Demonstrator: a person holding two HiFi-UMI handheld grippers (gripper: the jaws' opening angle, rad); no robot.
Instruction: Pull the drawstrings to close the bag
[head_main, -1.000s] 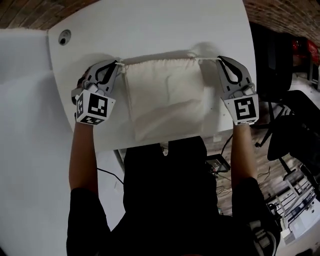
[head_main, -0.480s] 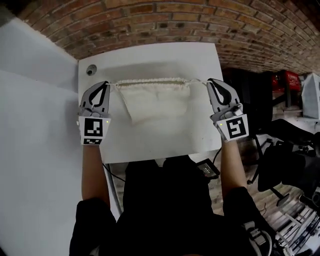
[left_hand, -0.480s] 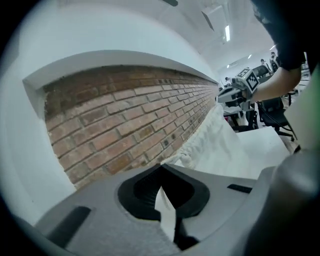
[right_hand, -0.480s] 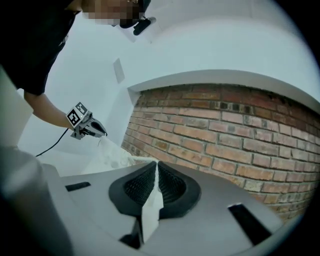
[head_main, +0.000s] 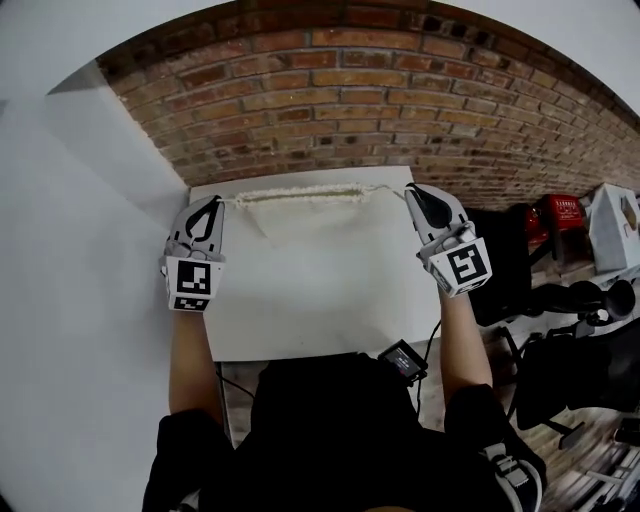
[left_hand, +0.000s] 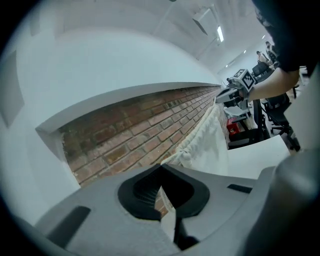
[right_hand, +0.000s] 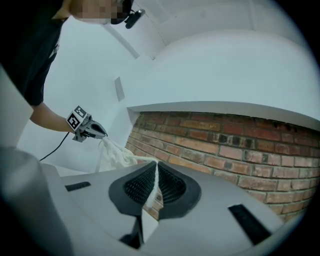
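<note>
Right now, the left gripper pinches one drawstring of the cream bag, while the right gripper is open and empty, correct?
No: the right gripper is shut on the other drawstring, as the right gripper view shows. The left gripper does pinch one drawstring of the cream bag.

The bag (head_main: 300, 196) blends into the white table (head_main: 400, 335), its lower edge indistinguishable

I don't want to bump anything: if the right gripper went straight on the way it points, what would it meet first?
Probably the red brick wall, straight ahead of the right gripper; nothing else shows in that line, though depth is unclear. Its clamped white cord drawstring leads off sideways.
</note>
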